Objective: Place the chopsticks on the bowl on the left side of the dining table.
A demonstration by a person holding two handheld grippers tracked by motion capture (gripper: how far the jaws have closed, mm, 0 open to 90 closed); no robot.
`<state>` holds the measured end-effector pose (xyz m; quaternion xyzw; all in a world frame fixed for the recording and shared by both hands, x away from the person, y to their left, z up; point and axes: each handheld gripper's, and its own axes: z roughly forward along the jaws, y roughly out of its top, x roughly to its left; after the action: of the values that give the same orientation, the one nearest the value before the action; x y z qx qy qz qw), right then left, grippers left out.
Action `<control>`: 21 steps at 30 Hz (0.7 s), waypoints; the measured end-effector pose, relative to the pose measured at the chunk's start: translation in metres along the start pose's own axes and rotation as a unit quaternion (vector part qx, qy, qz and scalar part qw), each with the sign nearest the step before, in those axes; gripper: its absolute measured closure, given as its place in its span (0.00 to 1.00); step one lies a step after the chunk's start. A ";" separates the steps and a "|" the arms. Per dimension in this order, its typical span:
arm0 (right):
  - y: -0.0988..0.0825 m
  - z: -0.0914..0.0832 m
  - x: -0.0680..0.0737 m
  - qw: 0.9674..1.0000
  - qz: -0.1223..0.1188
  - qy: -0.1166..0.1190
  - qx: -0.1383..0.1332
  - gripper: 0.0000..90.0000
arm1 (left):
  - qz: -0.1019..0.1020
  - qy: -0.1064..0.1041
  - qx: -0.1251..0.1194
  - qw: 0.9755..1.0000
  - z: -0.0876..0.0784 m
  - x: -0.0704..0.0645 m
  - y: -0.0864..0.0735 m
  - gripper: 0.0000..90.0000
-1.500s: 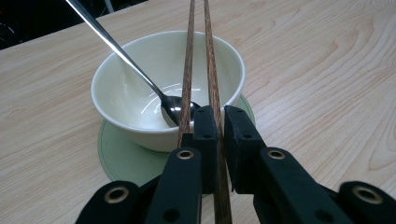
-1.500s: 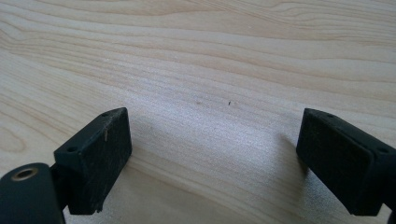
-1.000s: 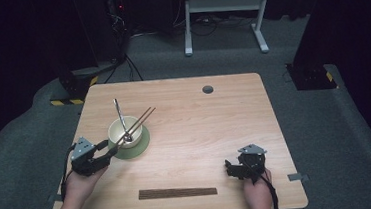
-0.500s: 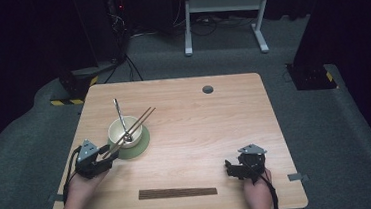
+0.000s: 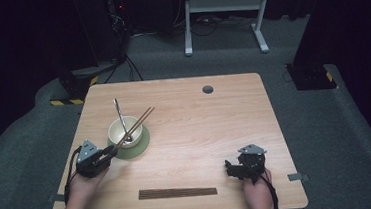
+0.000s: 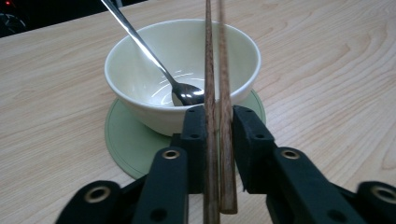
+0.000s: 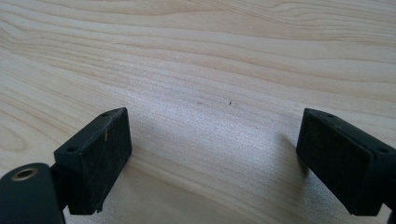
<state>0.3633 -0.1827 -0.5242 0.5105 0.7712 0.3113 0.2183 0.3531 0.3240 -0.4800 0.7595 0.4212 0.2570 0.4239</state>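
Wooden chopsticks (image 6: 215, 93) clamped by left gripper (image 6: 214, 135) beside bowl (image 6: 140, 70).

I count one table (image 5: 201, 133), light wood. One cream bowl (image 5: 124, 132) on it, sitting on one green coaster (image 5: 141, 143). One metal spoon (image 5: 119, 114) in the bowl. Chopsticks: one pair, so two sticks (image 6: 217, 93), running side by side over the bowl rim. One more dark flat bundle (image 5: 178, 192) lies near the front edge; I can't tell how many sticks are in it. One round hole (image 5: 207, 89) in the tabletop at the far side. Two grippers total: one left gripper (image 5: 111, 150), one right gripper (image 5: 230, 167). Two hands, one per gripper. Behind the table, one white frame (image 5: 226, 11) on the floor.
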 end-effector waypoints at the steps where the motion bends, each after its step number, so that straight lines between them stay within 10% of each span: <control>1: 0.000 0.000 0.000 1.000 0.000 0.001 0.000 0.11 | -0.001 -0.003 0.000 1.000 0.000 0.000 0.000 0.85; 21: 0.000 0.000 -0.001 1.000 0.000 0.004 0.000 0.11 | -0.020 0.000 -0.004 1.000 -0.008 0.007 -0.003 0.73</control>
<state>0.3637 -0.1831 -0.5242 0.5090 0.7724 0.3130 0.2153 0.3495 0.3339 -0.4783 0.7496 0.4350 0.2501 0.4316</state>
